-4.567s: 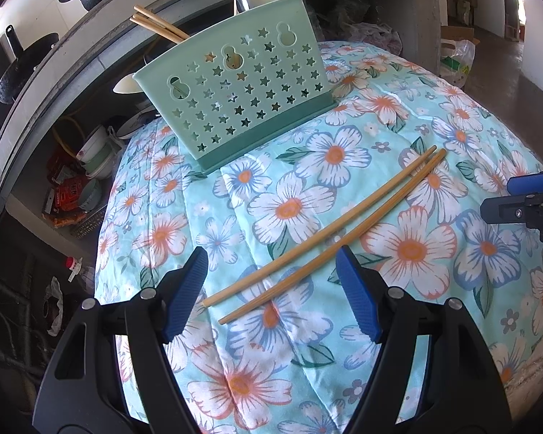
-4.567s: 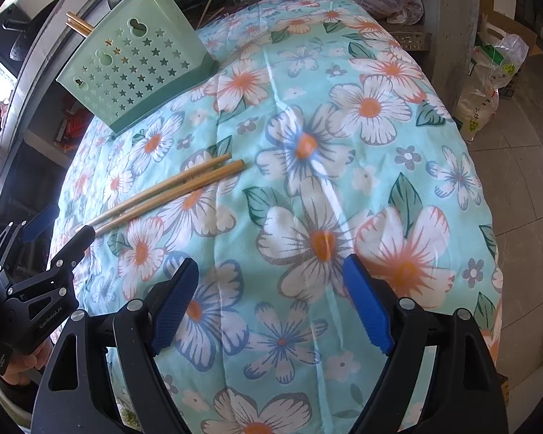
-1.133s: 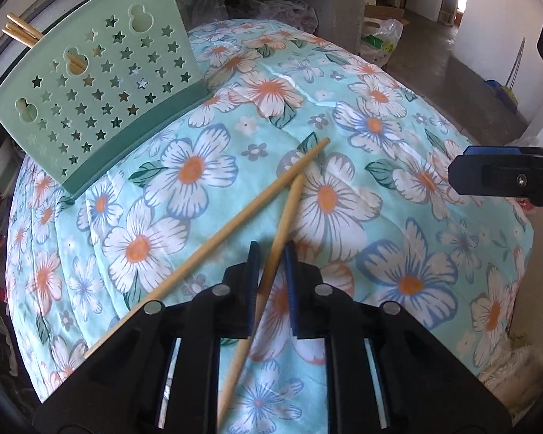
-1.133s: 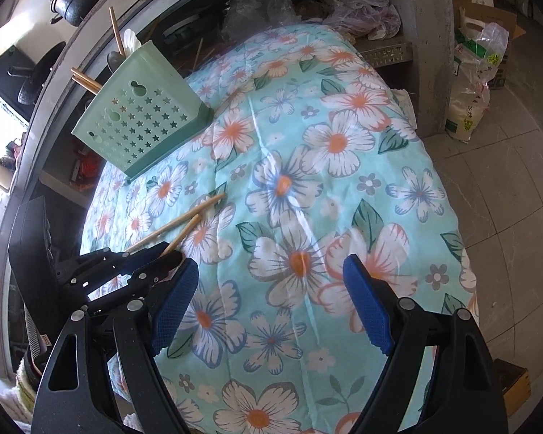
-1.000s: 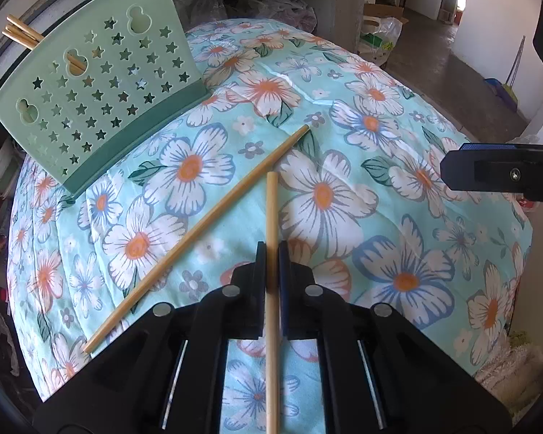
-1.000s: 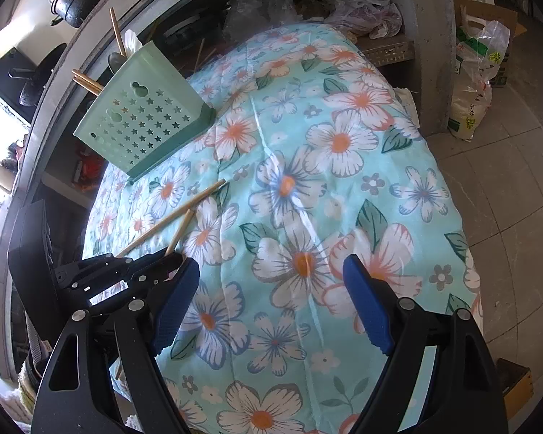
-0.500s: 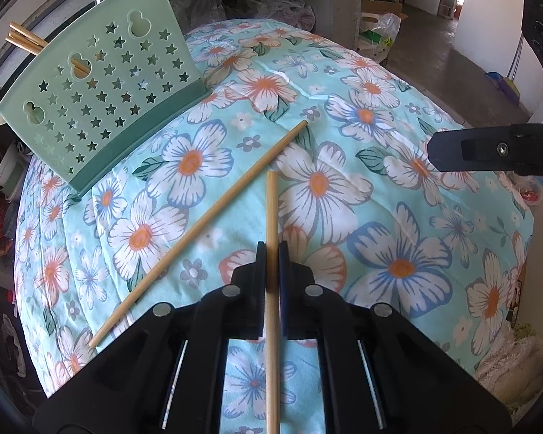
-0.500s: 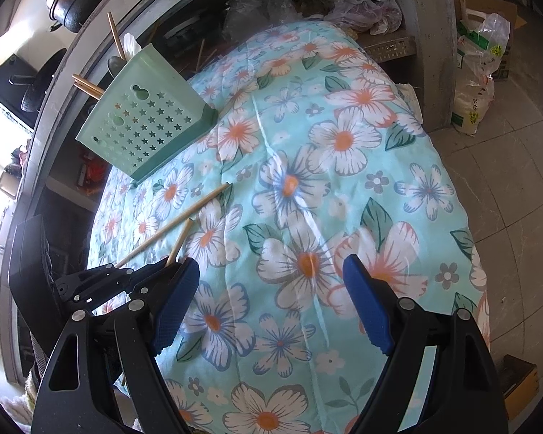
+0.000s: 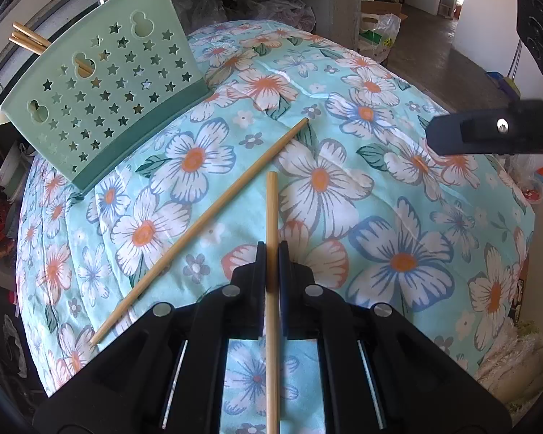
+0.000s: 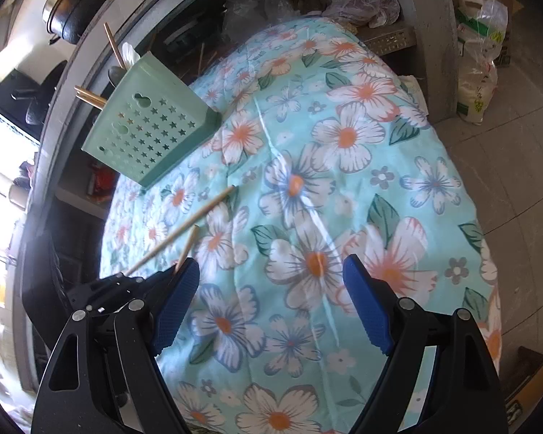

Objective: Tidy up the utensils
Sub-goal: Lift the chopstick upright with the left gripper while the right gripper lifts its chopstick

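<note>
step: we are gripping one chopstick [image 9: 271, 217] in the left gripper [image 9: 271, 253], jaws clamped on it, just off the cloth short of the green holder [image 9: 97, 83] | second chopstick [image 9: 206, 220] lying nearer the holder | right gripper [image 10: 271, 303] gaping, empty | next, we judge: carrying it tip-down into the holder

Setting: home kitchen, lived-in. Evidence: black wok [image 10: 78, 7] on a concrete counter [image 10: 90, 72]; shelf below crowded with bowls [image 9: 12, 170] and packets. Green utensil caddy [image 9: 101, 94] holding chopsticks and a spoon stands on a floral cloth [image 9: 380, 217] (quilted, covering a rounded surface). Tiled floor [image 10: 517, 166], plastic bags [image 10: 479, 83] against a concrete pillar [image 10: 430, 36].
</note>
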Available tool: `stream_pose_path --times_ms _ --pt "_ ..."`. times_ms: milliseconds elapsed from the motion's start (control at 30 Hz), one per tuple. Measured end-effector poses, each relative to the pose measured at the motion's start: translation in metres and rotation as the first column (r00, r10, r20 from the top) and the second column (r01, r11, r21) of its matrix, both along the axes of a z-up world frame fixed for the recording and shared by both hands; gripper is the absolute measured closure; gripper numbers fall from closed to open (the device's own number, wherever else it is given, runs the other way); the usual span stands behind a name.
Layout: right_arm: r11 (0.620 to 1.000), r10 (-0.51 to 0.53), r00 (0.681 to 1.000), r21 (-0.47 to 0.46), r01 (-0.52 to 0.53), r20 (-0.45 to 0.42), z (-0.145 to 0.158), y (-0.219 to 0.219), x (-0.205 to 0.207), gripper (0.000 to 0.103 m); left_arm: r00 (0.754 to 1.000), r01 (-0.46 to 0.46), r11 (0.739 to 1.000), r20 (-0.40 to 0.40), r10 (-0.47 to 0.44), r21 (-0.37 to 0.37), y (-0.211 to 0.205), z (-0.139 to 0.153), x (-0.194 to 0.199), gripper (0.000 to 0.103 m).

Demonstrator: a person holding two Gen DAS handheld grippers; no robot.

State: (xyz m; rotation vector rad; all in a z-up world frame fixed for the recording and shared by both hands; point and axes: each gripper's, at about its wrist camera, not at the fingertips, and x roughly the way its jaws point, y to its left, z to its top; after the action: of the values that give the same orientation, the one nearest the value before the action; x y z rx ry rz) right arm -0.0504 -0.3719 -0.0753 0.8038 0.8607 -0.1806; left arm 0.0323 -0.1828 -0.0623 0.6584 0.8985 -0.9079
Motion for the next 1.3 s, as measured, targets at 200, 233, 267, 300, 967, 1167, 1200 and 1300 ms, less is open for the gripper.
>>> stream_pose_path --times_ms 200,233,267,300,967,1167,1200,1300 --pt "0.985 0.006 0.997 0.17 -0.018 0.076 -0.001 -0.002 0.018 0.032 1.0 -0.008 1.0 -0.003 0.008 -0.019 0.015 0.002 -0.001 0.098" --pt "0.978 0.005 0.996 0.207 -0.023 0.086 -0.003 -0.002 0.023 0.033 1.0 -0.013 1.0 -0.009 0.013 -0.027 0.02 0.003 0.0 0.098" --pt "0.969 0.004 0.995 0.246 -0.028 0.097 -0.006 -0.001 0.029 0.034 1.0 -0.019 0.999 -0.015 0.018 -0.033 0.024 0.003 0.0 0.098" --pt "0.96 -0.001 0.995 0.279 -0.028 0.102 -0.009 0.0 0.035 0.035 0.999 -0.025 0.999 -0.024 0.024 -0.04 0.029 0.003 0.001 0.098" --pt "0.921 -0.116 0.993 0.379 0.094 0.036 -0.051 0.014 0.106 0.082 0.987 -0.111 0.991 -0.122 0.101 -0.077 0.081 0.008 0.01 0.096" --pt "0.907 -0.142 0.988 0.408 0.108 0.054 -0.059 0.01 0.096 0.087 0.98 -0.122 0.99 -0.167 0.109 -0.07 0.064 0.006 0.023 0.087" --pt "0.906 -0.144 0.988 0.408 0.109 0.057 -0.059 0.01 0.095 0.087 0.979 -0.125 0.99 -0.169 0.113 -0.067 0.061 0.005 0.026 0.087" --pt "0.905 -0.151 0.987 0.411 0.112 0.062 -0.06 0.011 0.093 0.088 0.979 -0.131 0.99 -0.167 0.12 -0.056 0.052 0.003 0.032 0.087"
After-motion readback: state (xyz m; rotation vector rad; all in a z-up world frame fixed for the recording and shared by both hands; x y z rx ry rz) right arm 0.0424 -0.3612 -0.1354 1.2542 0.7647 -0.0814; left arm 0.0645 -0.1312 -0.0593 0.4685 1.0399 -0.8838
